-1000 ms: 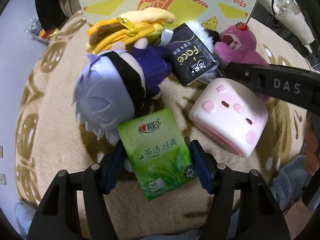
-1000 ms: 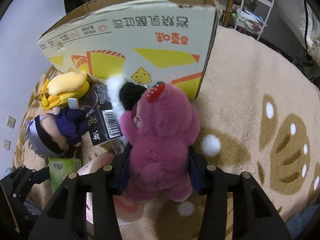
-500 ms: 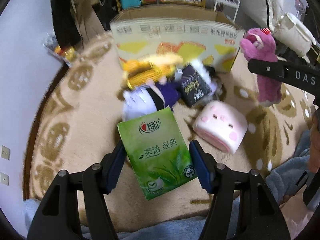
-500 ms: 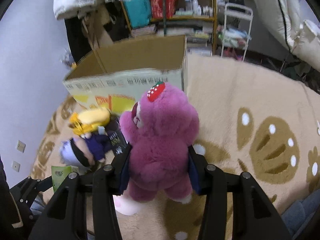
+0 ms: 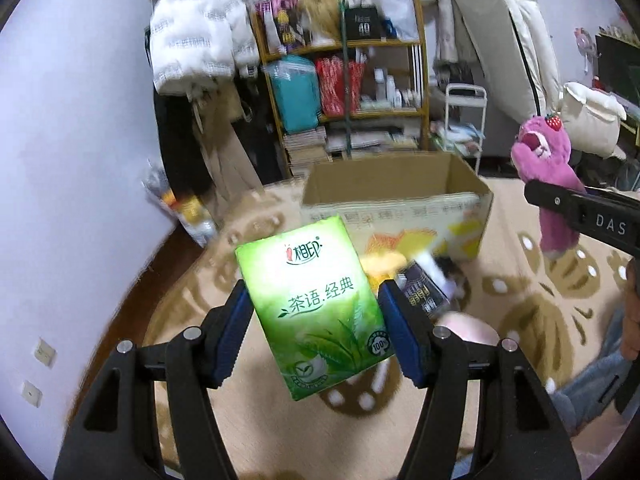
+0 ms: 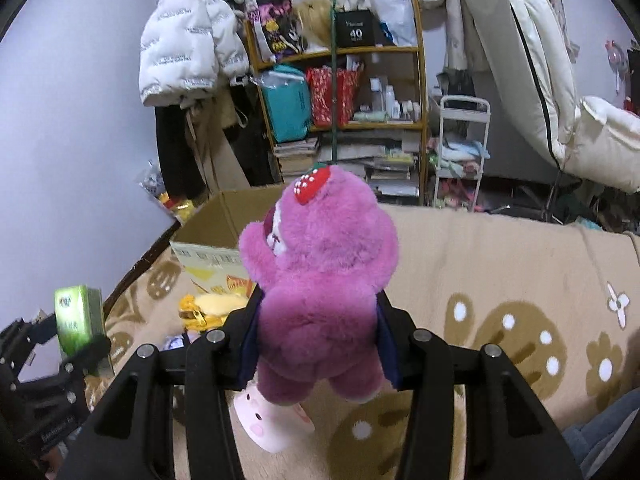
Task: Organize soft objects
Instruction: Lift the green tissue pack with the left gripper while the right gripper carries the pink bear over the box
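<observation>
I've got a green tissue pack (image 5: 320,312) clamped in my left gripper (image 5: 316,336), the blue pads (image 5: 236,332) pressing on its two long sides around the middle, and it hangs tilted in the air above the rug (image 5: 532,320), clear of everything. It looks light and squashy, a plastic wrap over soft paper, so I judge the sides will give under pressure and the film may be a bit slick; the mid-body hold looks right, since a corner grip would probably let it swing. In my right gripper (image 6: 318,344) sits the pink plush bear (image 6: 320,264), squeezed at the waist between the pads, head and strawberry cap sticking up past the fingers, feet dangling below. It's fluffy and light, nothing to break, and I reckon the fur compresses a lot, so the thick torso is the sensible place to hold it. The open cardboard box (image 5: 396,196) stands on the rug ahead of both grippers, well apart from the tissue pack and lower than it. On the rug in front of the box lie a yellow plush (image 6: 212,308) and a pink piggy cushion (image 6: 272,420), untouched.
</observation>
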The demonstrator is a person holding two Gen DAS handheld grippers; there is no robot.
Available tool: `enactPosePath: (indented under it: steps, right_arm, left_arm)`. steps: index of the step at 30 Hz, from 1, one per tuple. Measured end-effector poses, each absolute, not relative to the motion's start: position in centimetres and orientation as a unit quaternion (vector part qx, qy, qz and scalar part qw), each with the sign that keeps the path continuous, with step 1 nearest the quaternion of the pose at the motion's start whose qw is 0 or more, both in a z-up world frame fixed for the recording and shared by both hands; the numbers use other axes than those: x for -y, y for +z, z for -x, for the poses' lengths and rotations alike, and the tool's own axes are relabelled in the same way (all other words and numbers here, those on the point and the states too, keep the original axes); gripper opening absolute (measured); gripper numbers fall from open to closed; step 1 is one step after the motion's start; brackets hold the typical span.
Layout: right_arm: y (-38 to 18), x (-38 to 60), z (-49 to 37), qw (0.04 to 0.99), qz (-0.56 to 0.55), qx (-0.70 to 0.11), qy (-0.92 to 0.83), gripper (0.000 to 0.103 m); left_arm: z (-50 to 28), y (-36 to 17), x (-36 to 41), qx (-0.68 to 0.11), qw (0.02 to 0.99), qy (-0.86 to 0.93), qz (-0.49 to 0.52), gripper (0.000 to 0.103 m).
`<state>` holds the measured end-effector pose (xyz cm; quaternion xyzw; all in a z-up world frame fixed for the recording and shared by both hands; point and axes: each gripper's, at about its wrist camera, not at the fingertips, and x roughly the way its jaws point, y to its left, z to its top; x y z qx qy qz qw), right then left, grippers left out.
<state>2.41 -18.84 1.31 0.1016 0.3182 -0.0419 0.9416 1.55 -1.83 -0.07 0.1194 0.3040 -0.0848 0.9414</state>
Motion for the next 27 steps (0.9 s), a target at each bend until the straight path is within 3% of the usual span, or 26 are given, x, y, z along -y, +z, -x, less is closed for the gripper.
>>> enactPosePath:
  steps: [19,27]
  right_arm:
    - [8.8,18.2,-6.3,0.968,-0.072,-0.236,-0.034,0.051]
    - [9.3,18.1,-8.9,0.971,-0.073,-0.224,-0.034,0.052]
  left_arm:
    - [-7.7,8.8,3.9,-0.191,0.966,-0.103,-0.137,0.064]
    - [-10.5,8.8,4.9,-0.173,0.970,-0.106,-0.136,0.064]
